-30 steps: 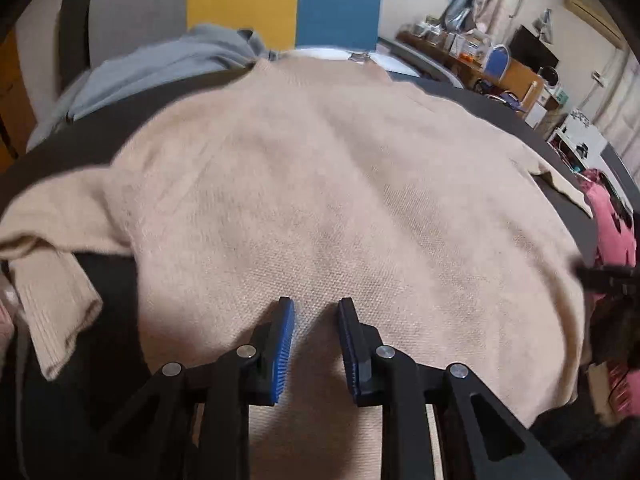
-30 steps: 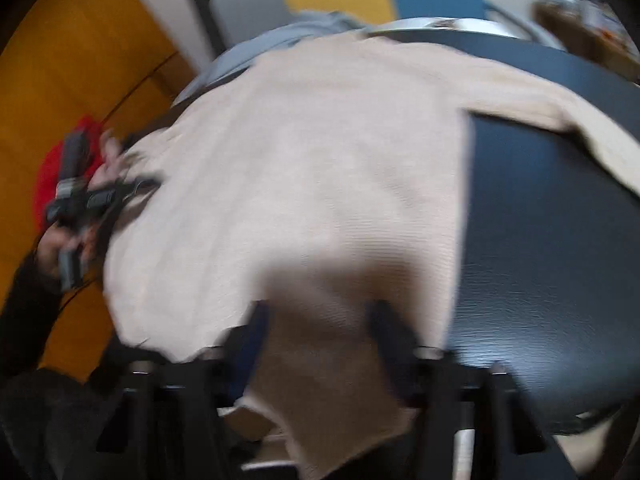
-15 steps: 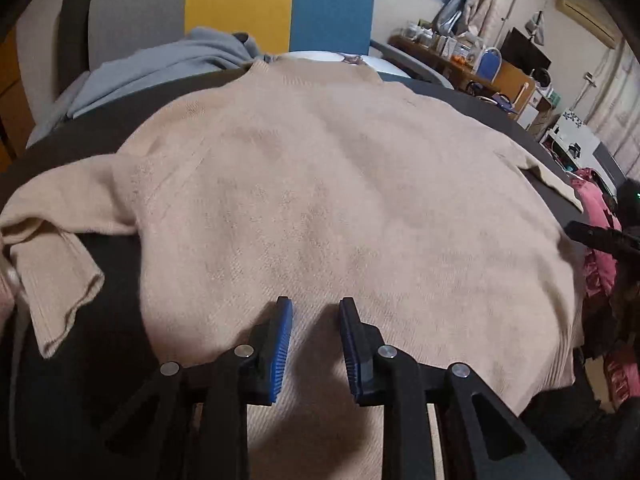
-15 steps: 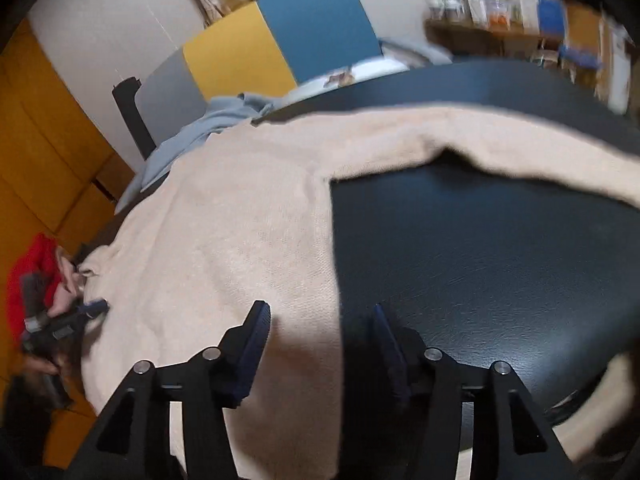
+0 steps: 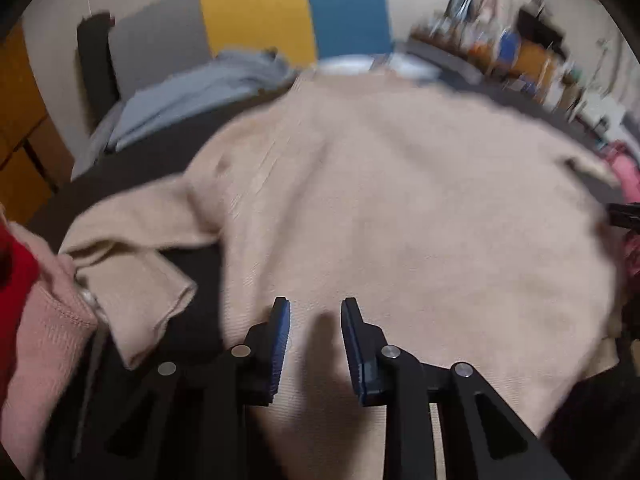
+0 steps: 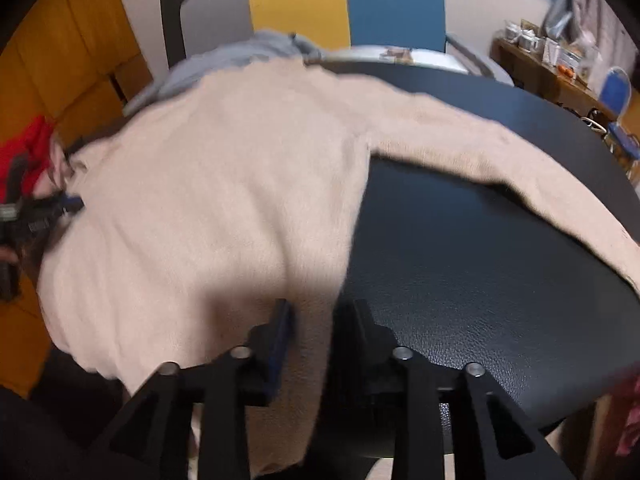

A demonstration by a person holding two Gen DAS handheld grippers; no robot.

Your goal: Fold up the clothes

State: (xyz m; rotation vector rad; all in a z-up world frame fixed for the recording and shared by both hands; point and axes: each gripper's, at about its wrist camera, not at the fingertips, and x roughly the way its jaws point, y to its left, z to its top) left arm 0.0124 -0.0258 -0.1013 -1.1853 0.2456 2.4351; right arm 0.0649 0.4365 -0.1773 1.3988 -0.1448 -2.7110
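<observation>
Left wrist view showed the left hand-held gripper angled down over the beige sweater's hem, jaws opening, pads apart, with its folded-back sleeve beside. Only the right wrist view showed the right hand-held gripper closing astride the sweater's edge on the black counter, with the other sleeve stretched beyond.

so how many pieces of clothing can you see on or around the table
4: a beige sweater spread across the table, a grey-blue garment at its far edge, a pink knit and a red piece at the left. More may be hidden.
</observation>
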